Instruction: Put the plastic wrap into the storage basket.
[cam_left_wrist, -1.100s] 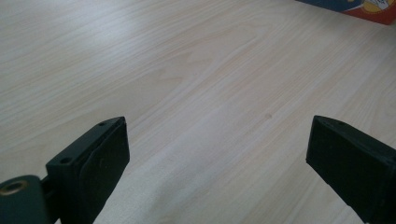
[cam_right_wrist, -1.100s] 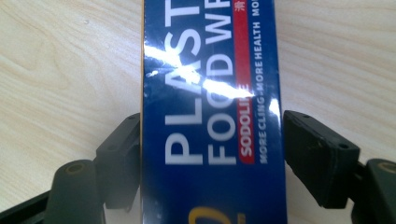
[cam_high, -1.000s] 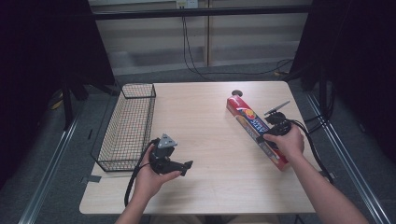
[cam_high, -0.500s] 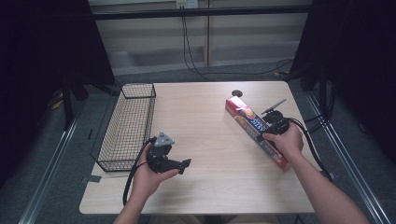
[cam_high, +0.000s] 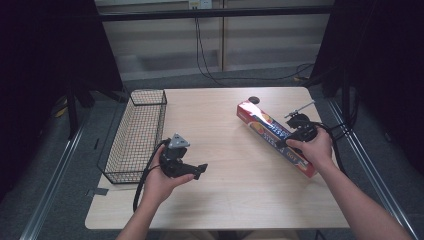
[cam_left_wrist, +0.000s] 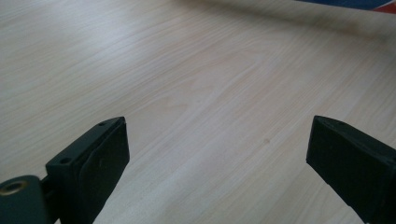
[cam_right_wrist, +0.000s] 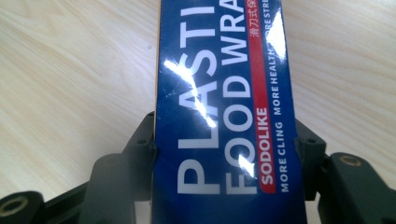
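Observation:
A long red and blue box of plastic food wrap (cam_high: 270, 133) lies slantwise on the right half of the wooden table (cam_high: 225, 200). My right gripper (cam_high: 291, 141) is shut on its near part. In the right gripper view the two black fingers (cam_right_wrist: 140, 145) press on both sides of the box (cam_right_wrist: 224, 93), and its label faces the camera. My left gripper (cam_high: 199, 170) is held over the front left of the table, open, with nothing between its jaws. Below the left gripper (cam_left_wrist: 219, 149) there is bare wood. A strip of the box (cam_left_wrist: 355, 3) shows at the top edge of the left gripper view.
A black wire basket (cam_high: 140, 135) stands along the table's left edge, a little left of my left hand. A small dark round object (cam_high: 254, 99) lies by the box's far end. Cables trail from both grippers, and black stands flank the table.
My right gripper has closed on the box, and the right hand has risen slightly with it. The left hand has stayed where it was.

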